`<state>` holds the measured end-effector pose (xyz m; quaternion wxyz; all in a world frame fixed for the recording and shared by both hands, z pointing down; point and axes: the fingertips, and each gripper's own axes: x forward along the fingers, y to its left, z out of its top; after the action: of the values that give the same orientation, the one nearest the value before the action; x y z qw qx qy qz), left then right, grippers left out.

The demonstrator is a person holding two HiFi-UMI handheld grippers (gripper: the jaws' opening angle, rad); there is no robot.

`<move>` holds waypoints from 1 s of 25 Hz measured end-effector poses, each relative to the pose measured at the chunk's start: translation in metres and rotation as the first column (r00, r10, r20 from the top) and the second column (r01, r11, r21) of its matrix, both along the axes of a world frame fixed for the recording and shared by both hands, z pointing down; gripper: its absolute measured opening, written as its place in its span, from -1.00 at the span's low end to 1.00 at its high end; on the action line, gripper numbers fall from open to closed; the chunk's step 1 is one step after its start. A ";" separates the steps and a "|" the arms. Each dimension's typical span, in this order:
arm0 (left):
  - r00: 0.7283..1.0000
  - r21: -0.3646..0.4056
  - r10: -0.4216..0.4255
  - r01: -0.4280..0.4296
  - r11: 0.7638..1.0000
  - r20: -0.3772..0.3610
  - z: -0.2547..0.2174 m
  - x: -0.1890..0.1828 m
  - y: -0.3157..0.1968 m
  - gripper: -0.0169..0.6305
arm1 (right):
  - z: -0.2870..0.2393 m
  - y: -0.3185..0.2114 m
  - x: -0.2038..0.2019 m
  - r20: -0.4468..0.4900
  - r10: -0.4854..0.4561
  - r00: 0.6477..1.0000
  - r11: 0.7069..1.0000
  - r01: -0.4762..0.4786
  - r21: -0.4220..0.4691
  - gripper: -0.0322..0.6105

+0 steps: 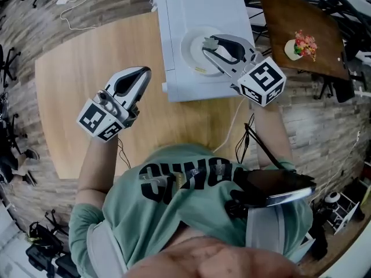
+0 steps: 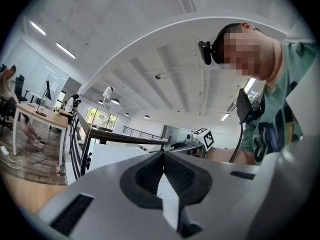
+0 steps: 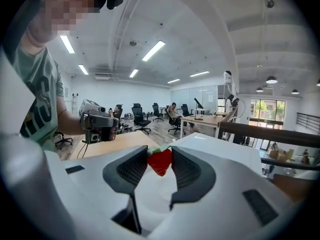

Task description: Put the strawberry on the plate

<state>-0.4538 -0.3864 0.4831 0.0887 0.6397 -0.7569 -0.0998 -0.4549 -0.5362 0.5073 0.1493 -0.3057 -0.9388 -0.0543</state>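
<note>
The strawberry (image 3: 160, 162) is sitting pinched between the jaws of the right gripper (image 3: 160, 155), which is hanging over the white plate (image 1: 190, 52) on the white tabletop (image 1: 197, 4) at the far side. The jaws are catching only the berry's sides. Opening them from too high could send it bouncing or rolling off the plate, and squeezing harder could bruise it. The left gripper (image 1: 138, 77) is hovering closed and empty above the wooden tabletop (image 1: 75, 80), nearer and to the left.

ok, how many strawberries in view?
1 strawberry, pinched in the right claw, above the white plate. No other shows; that claw may hide some.
</note>
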 end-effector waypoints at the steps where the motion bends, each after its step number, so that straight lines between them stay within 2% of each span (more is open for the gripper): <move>1: 1.000 -0.007 0.008 -0.008 1.000 0.008 0.000 -0.003 -0.008 -0.93 | 0.002 -0.001 -0.004 -0.007 0.004 1.000 1.000 -0.004 0.000 -0.43; 11: 0.996 -0.076 0.077 -0.074 0.994 0.043 0.014 -0.021 -0.072 -0.93 | 0.026 -0.014 -0.022 -0.038 0.031 0.999 0.996 -0.027 0.086 -0.43; 25: 0.995 -0.102 0.090 -0.086 0.991 0.032 0.025 -0.029 -0.096 -0.93 | 0.030 -0.016 -0.025 -0.027 0.033 0.999 0.993 -0.030 0.118 -0.43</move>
<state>-0.4828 -0.4827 0.5082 0.1110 0.6690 -0.7335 -0.0458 -0.4797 -0.5526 0.5377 0.1816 -0.2822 -0.9364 -0.1025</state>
